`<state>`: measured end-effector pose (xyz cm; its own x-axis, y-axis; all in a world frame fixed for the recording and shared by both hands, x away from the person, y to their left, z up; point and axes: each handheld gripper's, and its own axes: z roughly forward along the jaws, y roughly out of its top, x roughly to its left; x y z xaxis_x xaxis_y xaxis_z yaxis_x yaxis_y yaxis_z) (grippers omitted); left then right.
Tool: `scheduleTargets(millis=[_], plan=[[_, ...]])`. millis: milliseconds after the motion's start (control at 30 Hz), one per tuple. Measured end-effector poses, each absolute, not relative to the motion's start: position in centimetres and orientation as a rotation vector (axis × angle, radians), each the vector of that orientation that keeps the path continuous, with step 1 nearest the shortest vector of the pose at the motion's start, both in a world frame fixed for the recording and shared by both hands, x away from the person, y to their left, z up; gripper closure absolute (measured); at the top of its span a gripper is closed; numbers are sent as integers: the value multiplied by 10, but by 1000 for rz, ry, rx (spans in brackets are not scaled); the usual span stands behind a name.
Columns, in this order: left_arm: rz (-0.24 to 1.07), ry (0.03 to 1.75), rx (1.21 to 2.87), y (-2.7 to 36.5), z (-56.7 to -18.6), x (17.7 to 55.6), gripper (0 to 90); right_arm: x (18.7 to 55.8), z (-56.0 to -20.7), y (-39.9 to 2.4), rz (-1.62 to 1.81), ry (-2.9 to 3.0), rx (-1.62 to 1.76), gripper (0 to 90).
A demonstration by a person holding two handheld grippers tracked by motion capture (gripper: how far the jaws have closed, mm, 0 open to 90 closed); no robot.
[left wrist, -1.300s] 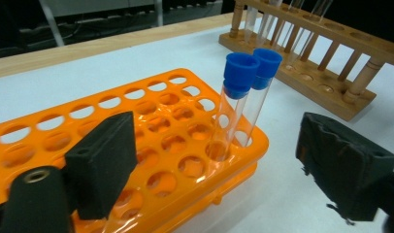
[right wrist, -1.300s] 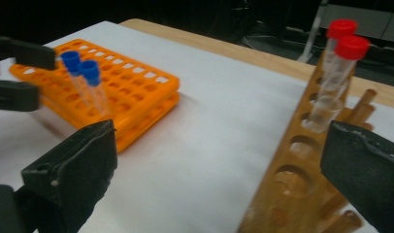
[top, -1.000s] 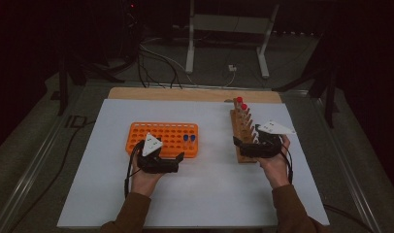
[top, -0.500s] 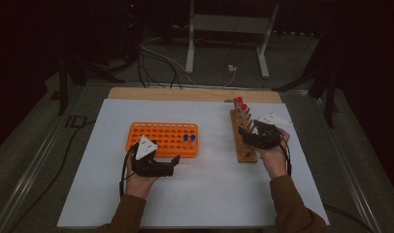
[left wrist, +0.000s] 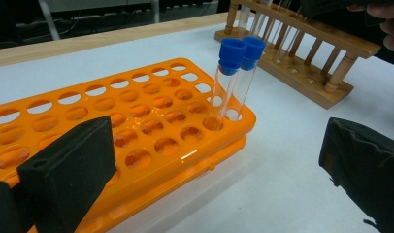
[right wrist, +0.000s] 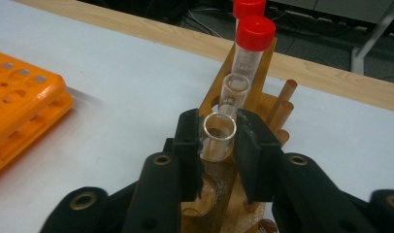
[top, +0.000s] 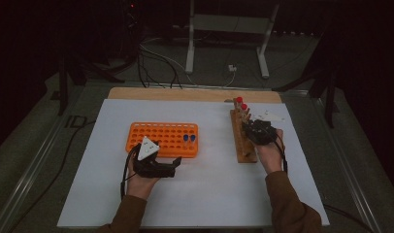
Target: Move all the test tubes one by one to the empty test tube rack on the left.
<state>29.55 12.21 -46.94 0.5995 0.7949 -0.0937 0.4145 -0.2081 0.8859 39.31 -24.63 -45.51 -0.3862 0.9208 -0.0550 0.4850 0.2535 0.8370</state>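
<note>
My right gripper (right wrist: 218, 132) has just been closing and is now shut on an uncapped glass tube (right wrist: 217, 141) standing in the wooden rack (right wrist: 263, 103); both pads press its rim. Behind it stand another open tube (right wrist: 235, 90) and two red-capped tubes (right wrist: 255, 36). In the high view the right gripper (top: 253, 127) hangs over the wooden rack (top: 243, 148). My left gripper (top: 175, 166) rests open at the near edge of the orange rack (top: 161, 138). From the left gripper (left wrist: 219, 160), two blue-capped tubes (left wrist: 238, 53) stand at the orange rack's (left wrist: 137, 126) corner.
A white sheet (top: 209, 189) covers the table, with a wooden strip (top: 185, 93) along the far edge. Metal rails run along both sides. Cables and a stand's legs (top: 224, 43) lie on the floor beyond the table.
The right gripper moved forward and down over the wooden rack and closed its jaws on the open tube. The left hand stayed where it was.
</note>
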Motion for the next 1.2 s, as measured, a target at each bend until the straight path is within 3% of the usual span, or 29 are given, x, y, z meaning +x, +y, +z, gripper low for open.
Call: scheduleTargets(millis=[567, 1200], plan=[[481, 981, 1836, 122, -470, 295, 4, 395, -458, -243, 1037, 1953, 1288, 762], [472, 974, 1854, 118, -473, 296, 4, 385, -432, -251, 1127, 1908, 1272, 765]])
